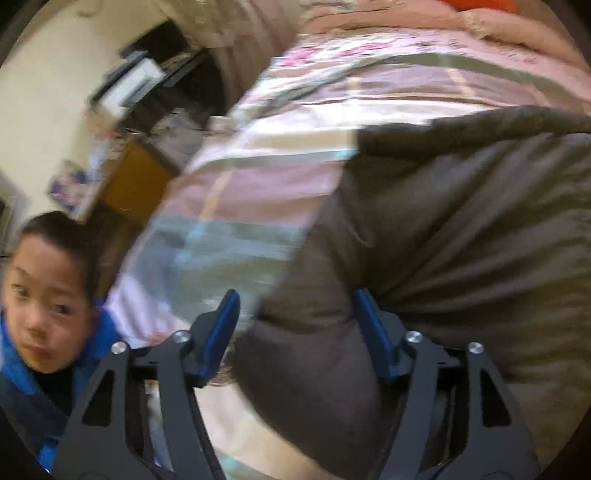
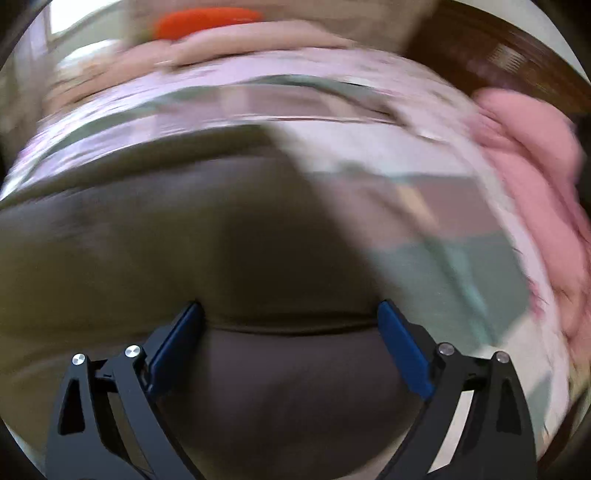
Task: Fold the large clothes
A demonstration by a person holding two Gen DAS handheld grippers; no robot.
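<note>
Jaws, both grippers: spread wide, dark cloth lying between the blue pads, no pinch evident. Left gripper (image 1: 293, 306): the garment (image 1: 461, 229) bulges up between its fingers and spreads up and to the right; its left pad hangs over bare bedspread. Right gripper (image 2: 290, 314): a folded edge of the garment (image 2: 166, 229) runs across just ahead of the tips, from pad to pad; whether the pads touch it is lost in blur.

Garment: large, olive-brown, soft, lying on the bed, its long run roughly crosswise to both grippers. Each gripper sits at one part of the near edge, neither clearly nearer.

Judgement: next grip probably falls on that near edge, which is then carried away from the grippers to double the cloth.

Surface: bedspread (image 1: 229, 206), pink, white and pale-green stripes. Pink blanket (image 2: 535, 192) heaped at its right side; orange item (image 2: 207, 20) at the far end.

Room: a person (image 1: 40, 306) in blue beside the bed; cluttered shelves (image 1: 136, 85) against a cream wall.
</note>
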